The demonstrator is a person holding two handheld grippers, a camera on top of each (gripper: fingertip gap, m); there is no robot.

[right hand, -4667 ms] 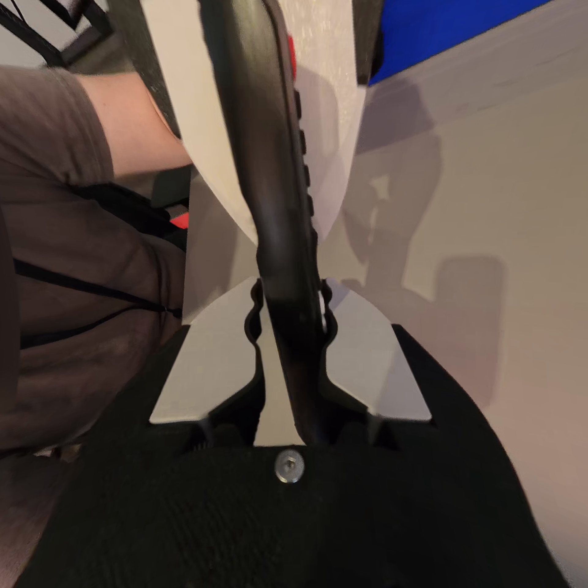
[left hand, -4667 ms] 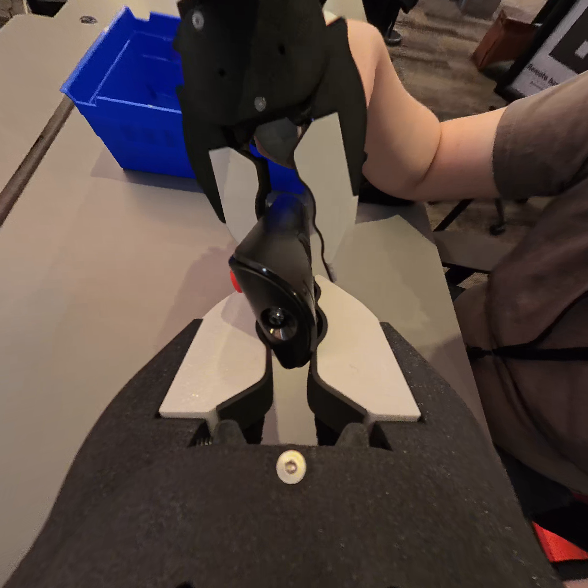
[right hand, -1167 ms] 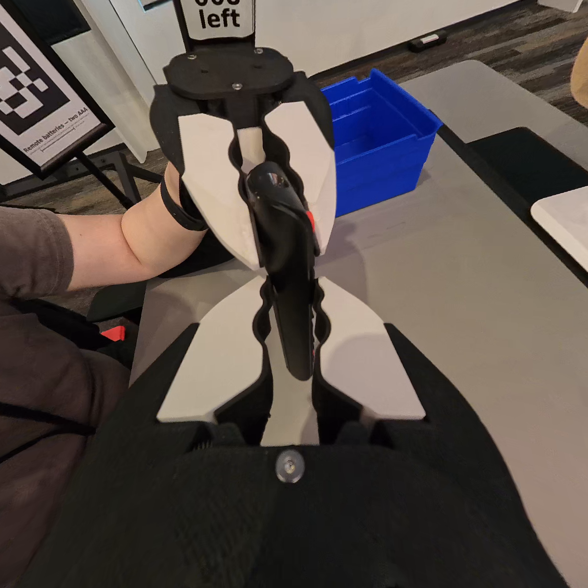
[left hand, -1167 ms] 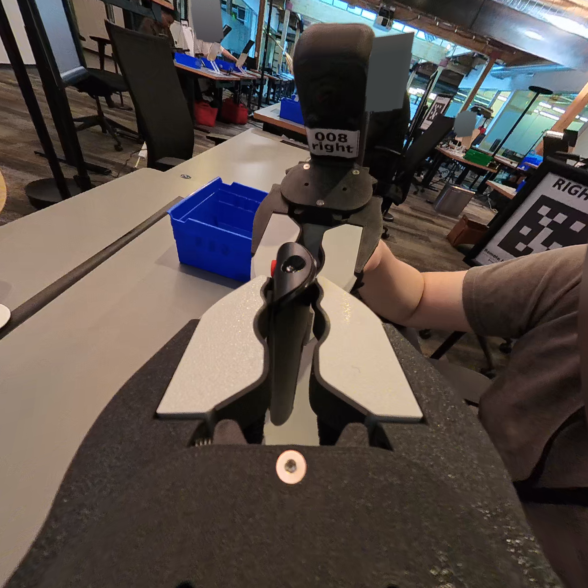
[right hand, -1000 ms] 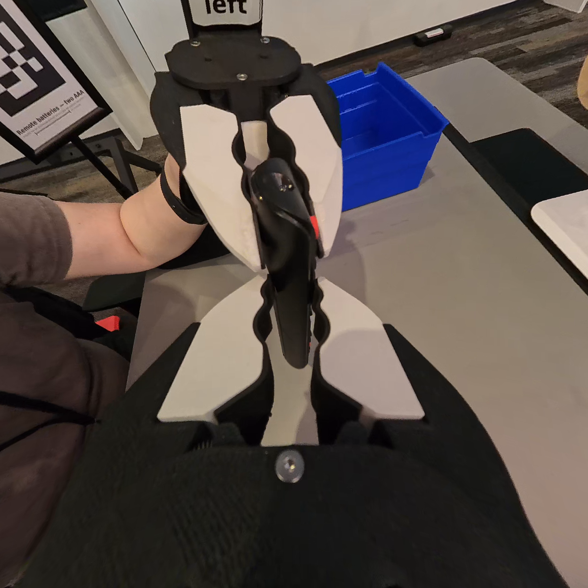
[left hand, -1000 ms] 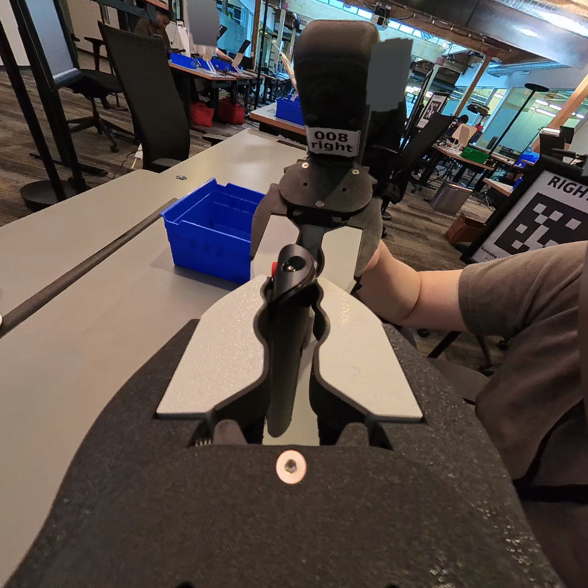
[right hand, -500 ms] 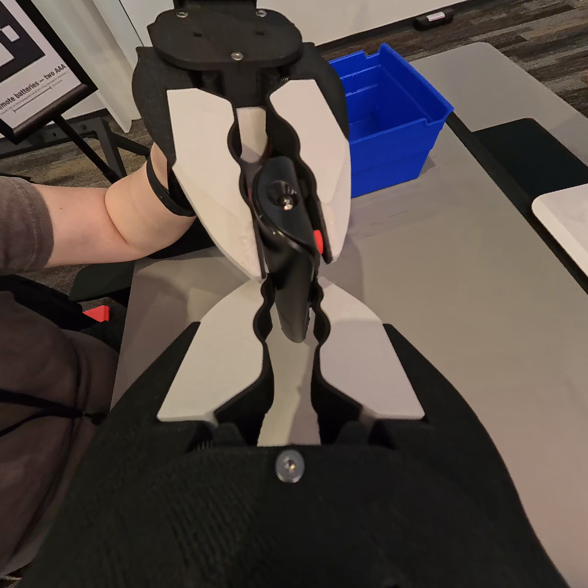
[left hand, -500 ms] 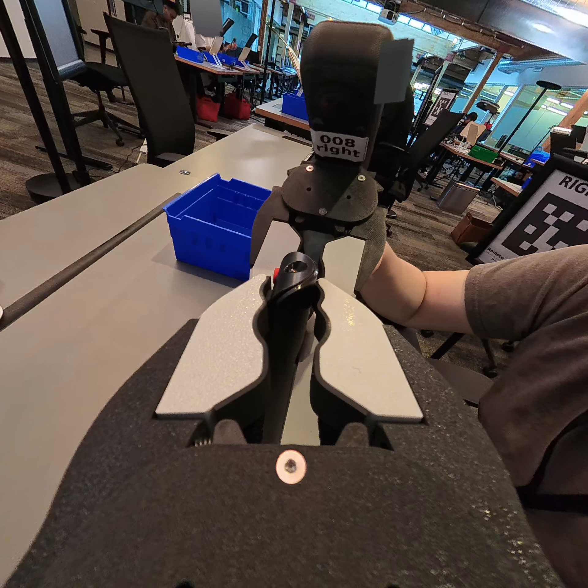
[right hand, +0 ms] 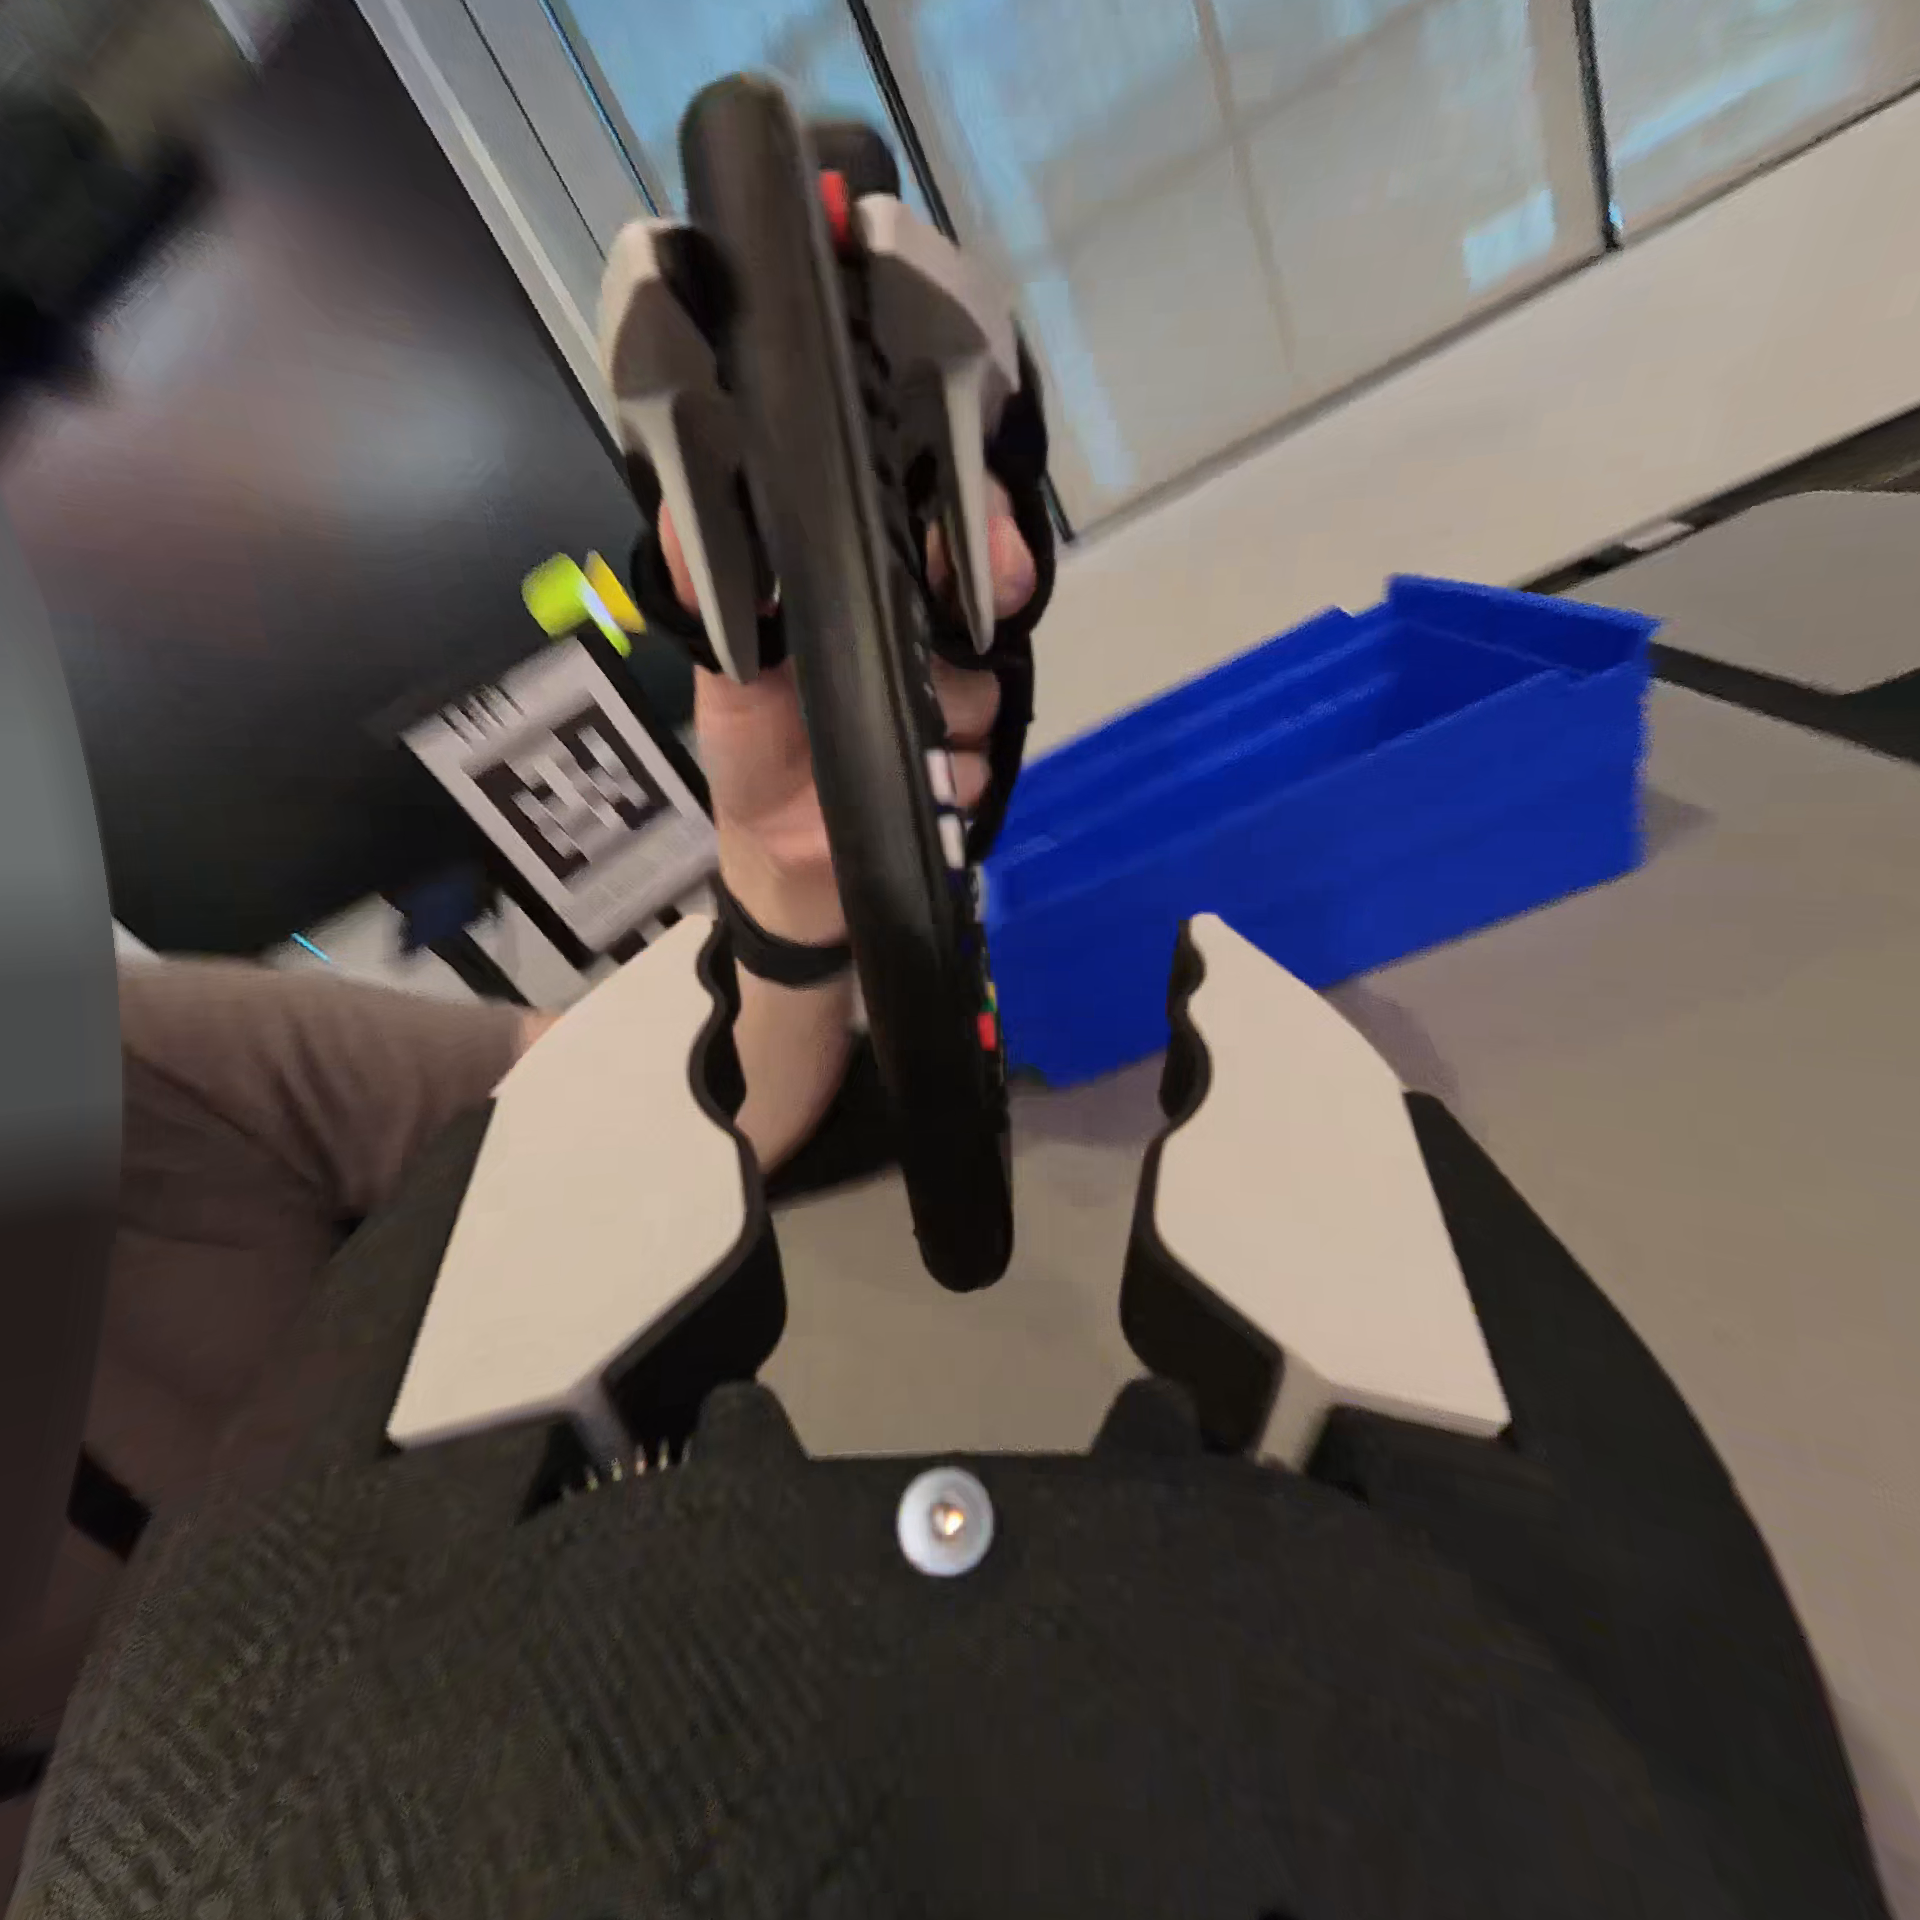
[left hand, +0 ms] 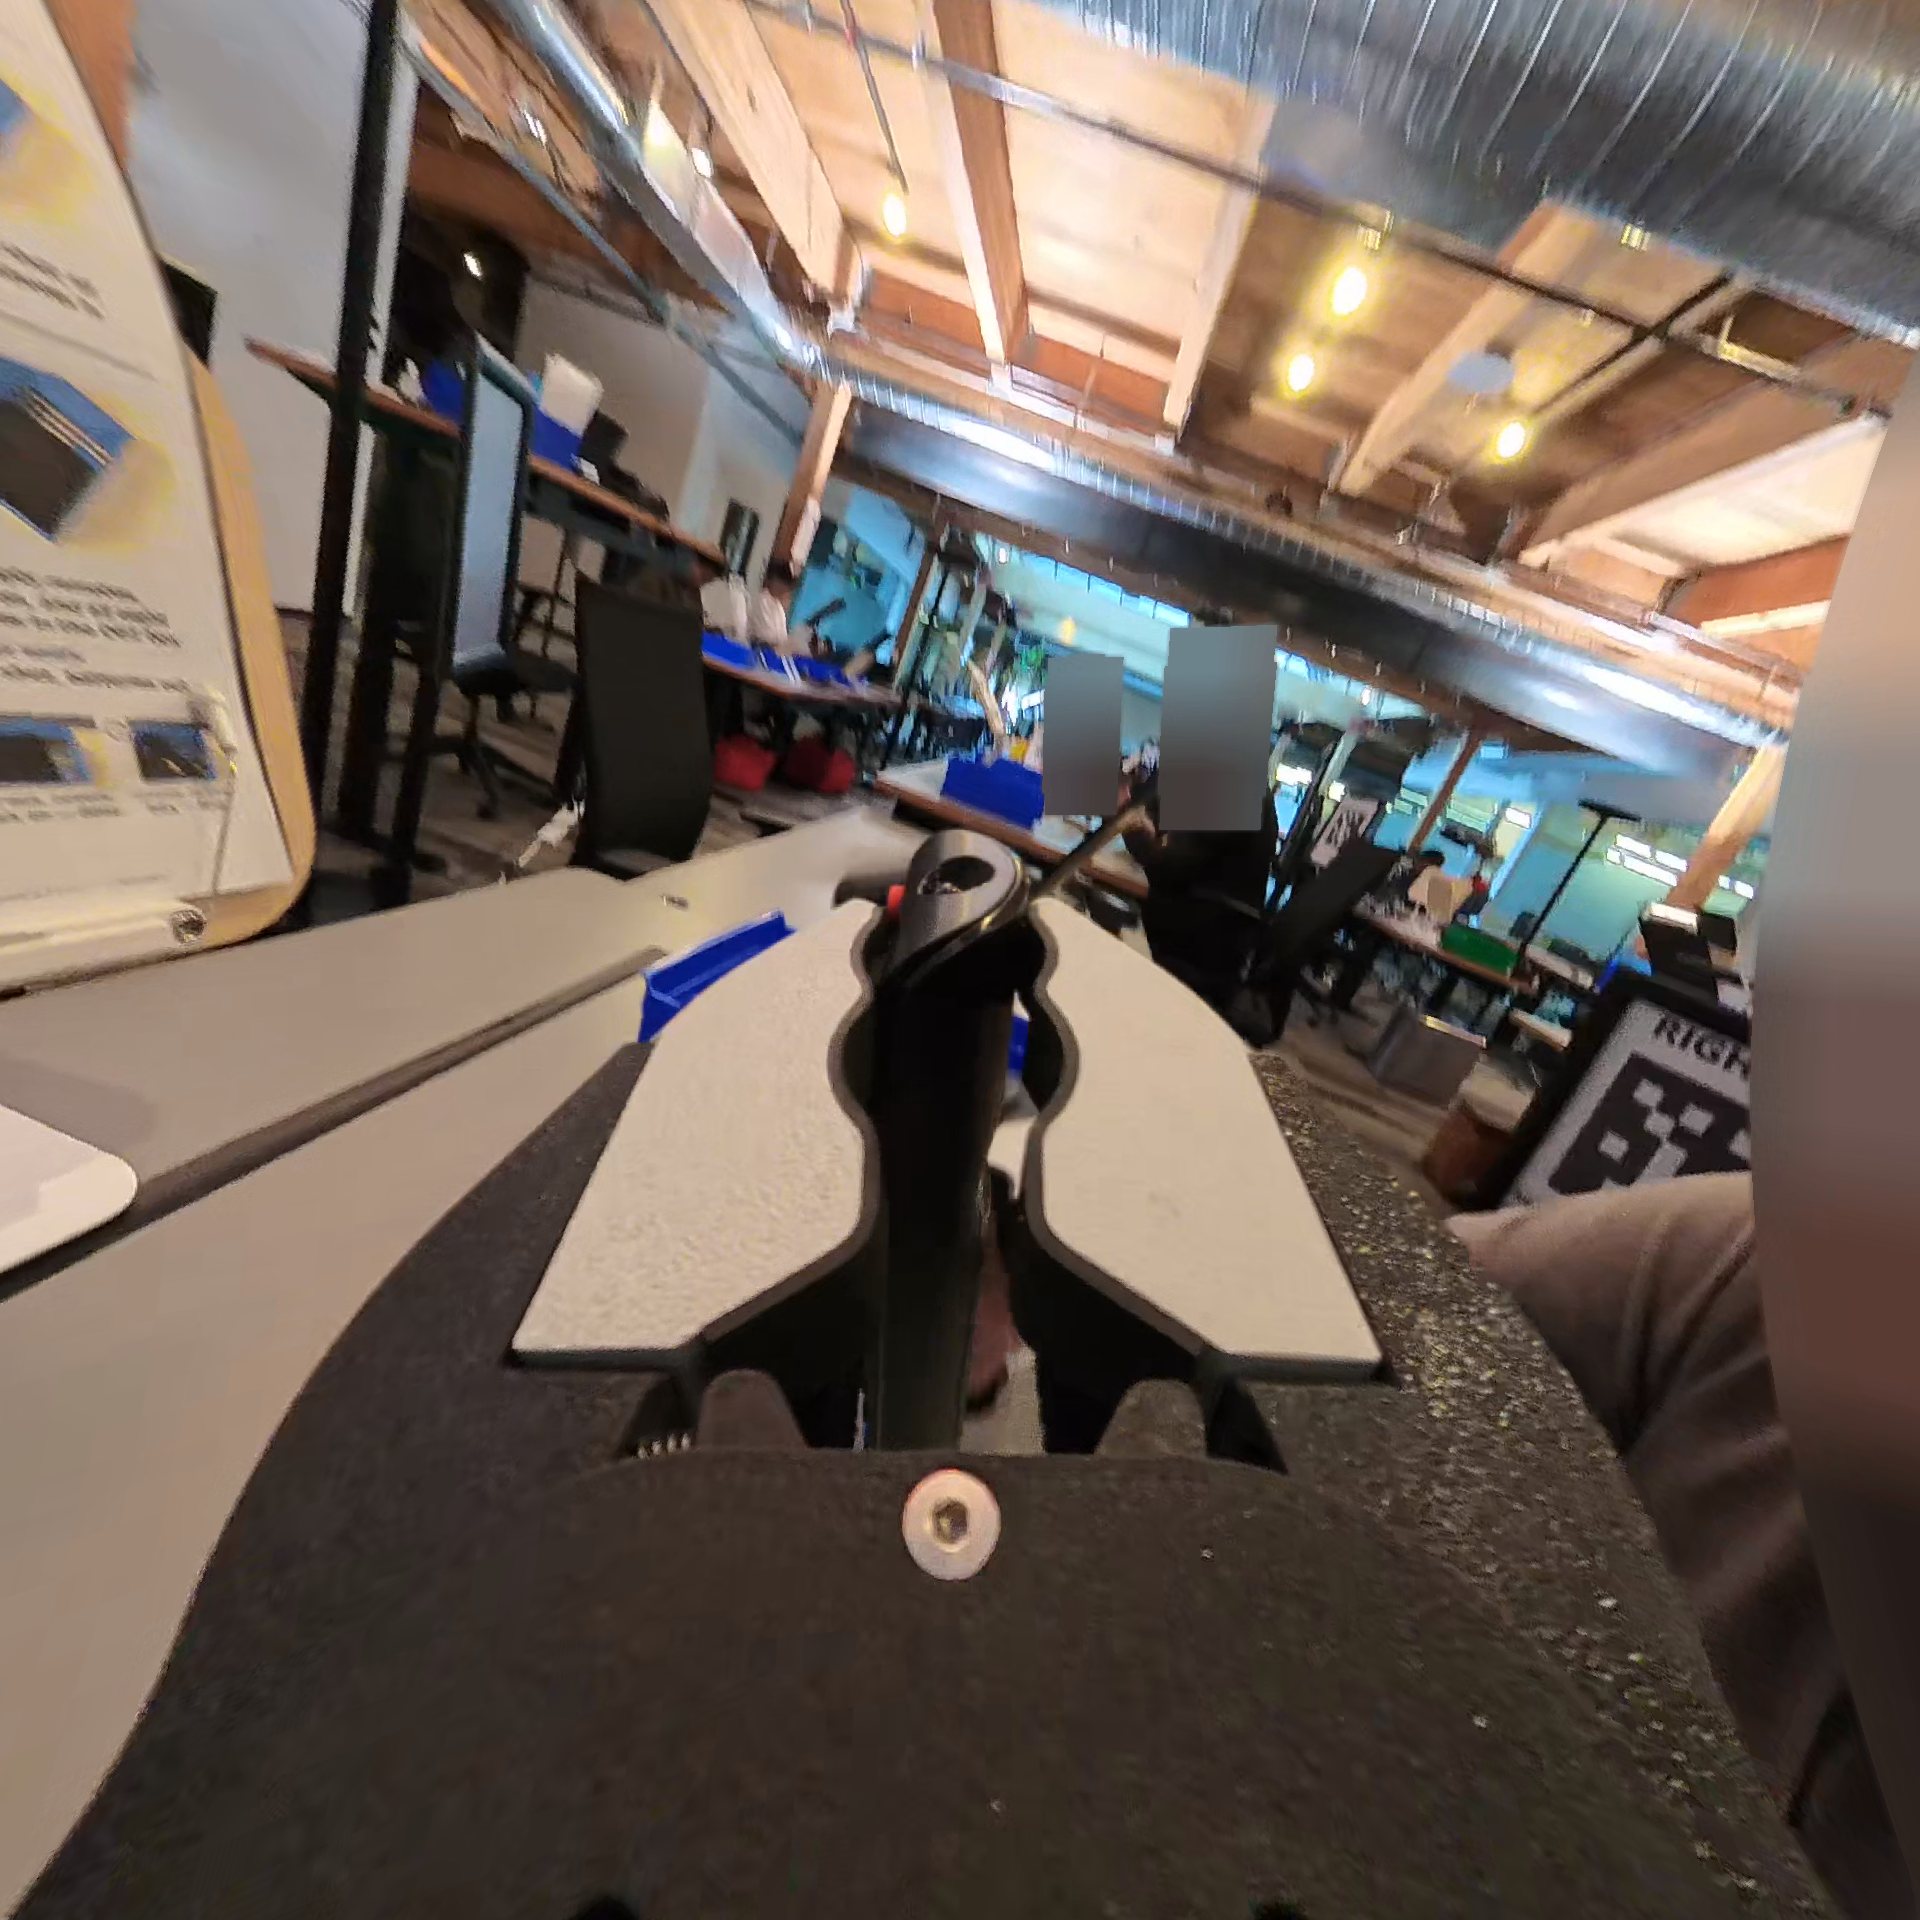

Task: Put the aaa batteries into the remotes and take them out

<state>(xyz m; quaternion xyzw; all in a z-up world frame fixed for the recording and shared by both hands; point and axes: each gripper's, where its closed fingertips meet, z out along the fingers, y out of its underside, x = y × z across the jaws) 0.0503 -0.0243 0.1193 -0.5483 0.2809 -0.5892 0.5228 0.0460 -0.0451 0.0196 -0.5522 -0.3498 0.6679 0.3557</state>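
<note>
**Slim, glossy remote — held by one gripper only**

Your left gripper (left hand: 945,935) is clamped on the black remote (left hand: 935,1122), which runs up the middle of the left wrist frame with its rounded end poking past the fingertips. In the right wrist frame the same remote (right hand: 894,727) hangs down from that gripper, its lower end between the spread fingers of your right gripper (right hand: 951,997), which touch nothing.

Judge the remote light and rigid, but its shell looks smooth and likely slippery — pinch it across the narrow sides, near mid-length, not on the button face. The battery cover is not visible, and no batteries show.

The blue bin (right hand: 1351,790) sits on the grey worktop (right hand: 1662,1039) at right of centre; what shows of its inside looks empty, though blur hides detail.
</note>
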